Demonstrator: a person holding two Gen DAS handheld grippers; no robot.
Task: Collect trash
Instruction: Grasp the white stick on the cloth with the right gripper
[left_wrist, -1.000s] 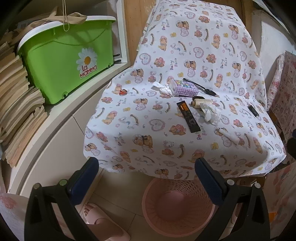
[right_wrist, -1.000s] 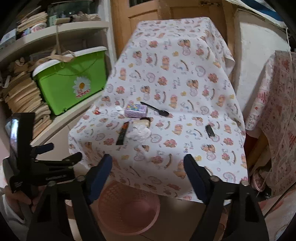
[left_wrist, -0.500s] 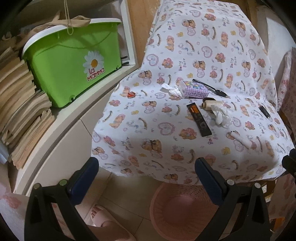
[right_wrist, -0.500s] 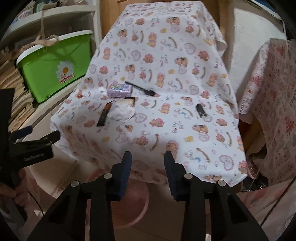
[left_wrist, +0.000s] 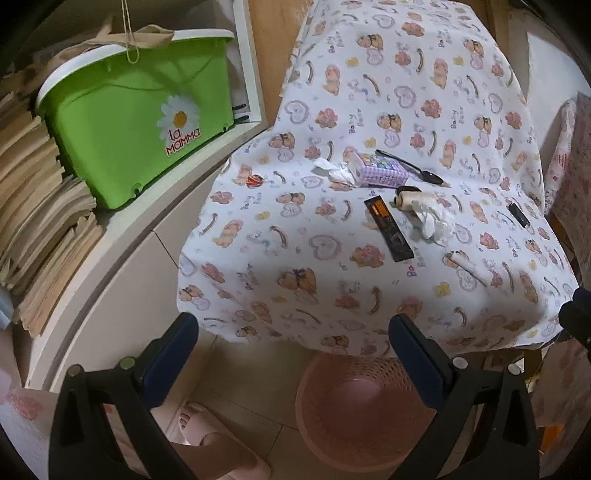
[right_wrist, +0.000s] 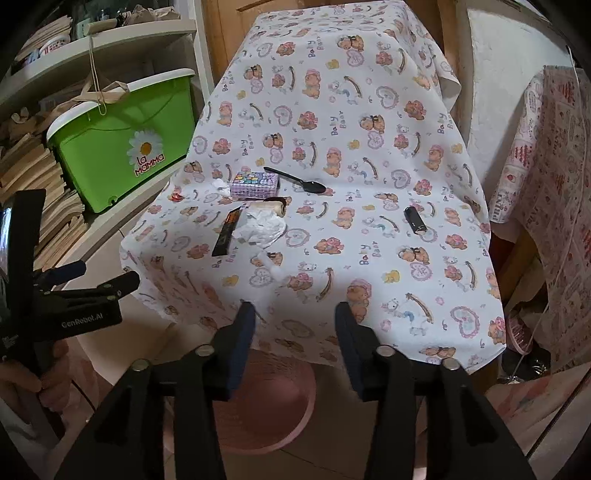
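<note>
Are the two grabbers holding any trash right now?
No. The left gripper and right gripper are both open with nothing between their fingers; the crumpled tissue lies untouched on the table.

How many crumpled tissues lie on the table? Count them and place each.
2: one tissue left of the purple box; the other right of the black wrapper.

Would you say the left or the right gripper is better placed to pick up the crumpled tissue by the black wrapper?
Probably the left gripper: its jaws are wide open and empty. The right gripper is narrower, though the crumpled tissue lies ahead of both.
</note>
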